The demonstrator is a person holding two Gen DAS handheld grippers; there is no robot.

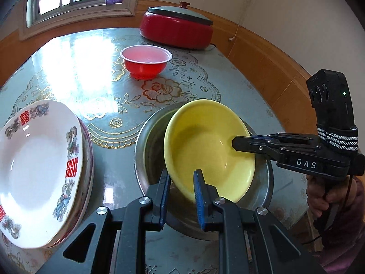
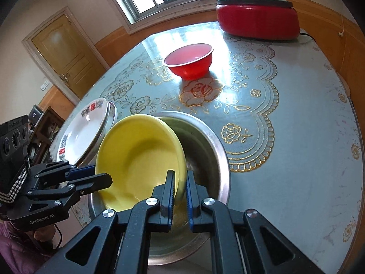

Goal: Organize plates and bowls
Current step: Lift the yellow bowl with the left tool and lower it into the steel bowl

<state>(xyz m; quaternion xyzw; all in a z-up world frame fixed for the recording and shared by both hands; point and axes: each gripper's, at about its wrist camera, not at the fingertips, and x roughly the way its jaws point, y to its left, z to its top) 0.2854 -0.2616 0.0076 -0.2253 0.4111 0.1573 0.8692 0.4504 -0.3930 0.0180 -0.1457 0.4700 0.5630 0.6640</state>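
Note:
A yellow bowl [image 1: 205,146] sits tilted inside a steel bowl [image 1: 148,150]; both also show in the right wrist view, the yellow bowl [image 2: 139,157] in the steel bowl [image 2: 205,150]. My left gripper [image 1: 182,182] straddles the yellow bowl's near rim, jaws apart around it. My right gripper [image 2: 181,182] straddles the opposite rim, jaws a little apart around it. A red bowl [image 1: 146,61] stands further back on the table. A stack of white decorated plates [image 1: 38,173] lies to the left.
A red electric pot with a grey lid [image 1: 176,26] stands at the table's far edge near the wall. The table [image 2: 296,118] has a glossy floral cover. A window and a door [image 2: 61,52] are behind.

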